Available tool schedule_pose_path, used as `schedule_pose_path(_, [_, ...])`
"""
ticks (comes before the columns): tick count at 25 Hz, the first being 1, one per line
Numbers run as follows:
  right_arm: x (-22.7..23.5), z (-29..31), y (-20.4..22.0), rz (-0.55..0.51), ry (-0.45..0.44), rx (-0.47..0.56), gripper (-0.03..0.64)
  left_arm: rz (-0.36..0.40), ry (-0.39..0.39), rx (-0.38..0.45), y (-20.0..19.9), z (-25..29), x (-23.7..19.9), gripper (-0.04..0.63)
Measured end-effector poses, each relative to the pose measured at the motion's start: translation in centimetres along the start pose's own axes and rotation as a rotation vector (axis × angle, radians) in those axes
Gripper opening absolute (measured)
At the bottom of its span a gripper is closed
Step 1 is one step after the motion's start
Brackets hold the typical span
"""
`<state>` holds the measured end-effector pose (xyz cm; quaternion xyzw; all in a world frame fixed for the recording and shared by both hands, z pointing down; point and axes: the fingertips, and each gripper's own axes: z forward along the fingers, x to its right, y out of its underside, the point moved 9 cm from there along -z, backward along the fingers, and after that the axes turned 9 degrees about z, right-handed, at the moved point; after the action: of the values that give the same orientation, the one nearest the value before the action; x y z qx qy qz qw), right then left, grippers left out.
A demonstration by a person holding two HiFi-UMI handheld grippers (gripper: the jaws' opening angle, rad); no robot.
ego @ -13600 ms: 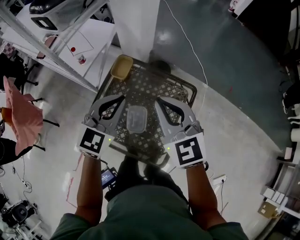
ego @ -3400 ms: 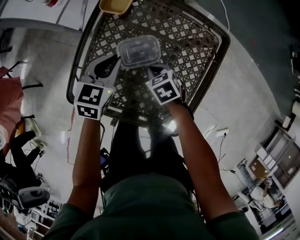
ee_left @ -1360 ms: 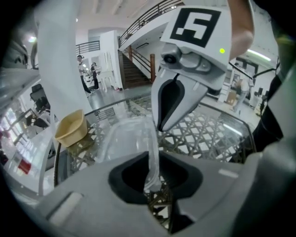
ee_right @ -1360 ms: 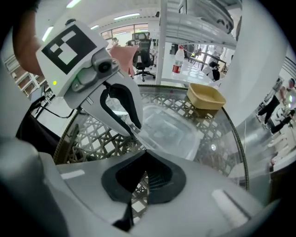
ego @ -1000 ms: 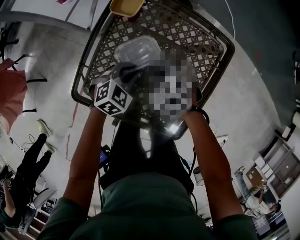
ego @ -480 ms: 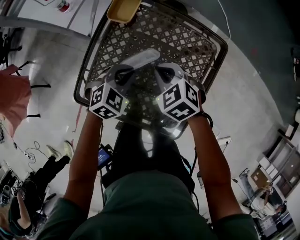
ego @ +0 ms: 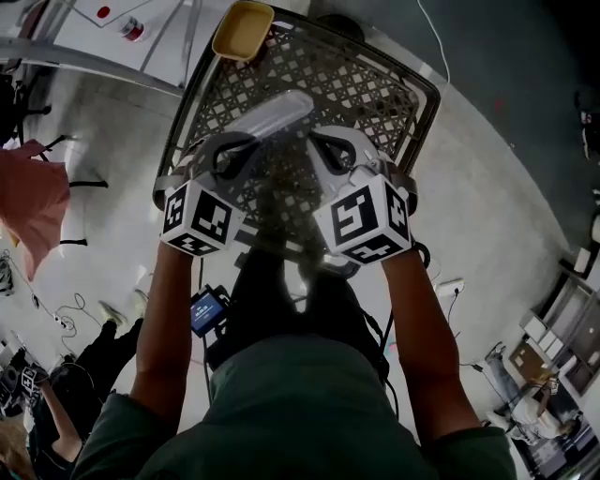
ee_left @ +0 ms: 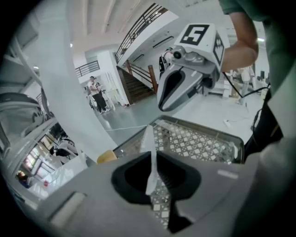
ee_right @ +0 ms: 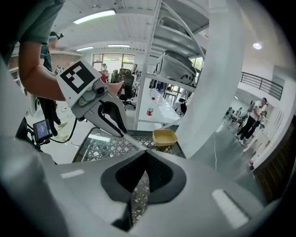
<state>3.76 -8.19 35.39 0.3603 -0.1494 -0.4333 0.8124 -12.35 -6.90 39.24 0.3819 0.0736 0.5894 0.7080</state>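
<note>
A person, seen from above, holds two grey hand-held grippers side by side over a dark-framed, lattice-topped counter (ego: 366,89). Between the grippers, a clear plastic container (ego: 274,114) is held up off the counter. It is tilted and shows nearly edge-on in the upper middle of the head view.

The left gripper (ego: 239,142), left of centre, has its tongs closed on one thin rim of the container. In the left gripper view, that clear rim (ee_left: 150,139) stands pinched upright between the tongs at the centre of the frame.

The right gripper (ego: 323,145), right of centre, has its tongs drawn narrow onto the opposite rim. In the right gripper view, only a thin see-through sliver shows between them, with the lattice visible through it.

A yellow tub (ego: 242,28) sits on the counter's far corner, at the top left of the head view, well apart from the container. A pink cloth (ego: 33,211) hangs at the left edge above the pale floor (ego: 112,141). A small lit screen (ego: 208,311) shows just beside the person's left forearm (ego: 169,319), left of centre.
</note>
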Motion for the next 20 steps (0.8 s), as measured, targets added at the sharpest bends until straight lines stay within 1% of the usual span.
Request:
schedule_pose_path(6, [-0.4, -4.5, -3.3, -0.03, 0.051, 0.112, 0.003, 0.042, -0.077, 0.047, -3.4, -4.8, -1.7, 0.035])
schedule_pose_path(12, [-0.9, -9.0, -6.1, -0.07, 0.133, 0.21, 0.003, 0.074, -0.16, 0.098, -6.9, -8.8, -2.3, 0.035])
schedule_pose_path(20, [-1.5, -14.8, -7.7, -0.096, 0.181, 0.276, 0.003, 0.101, -0.241, 0.137, -11.0, -13.0, -1.6, 0.035])
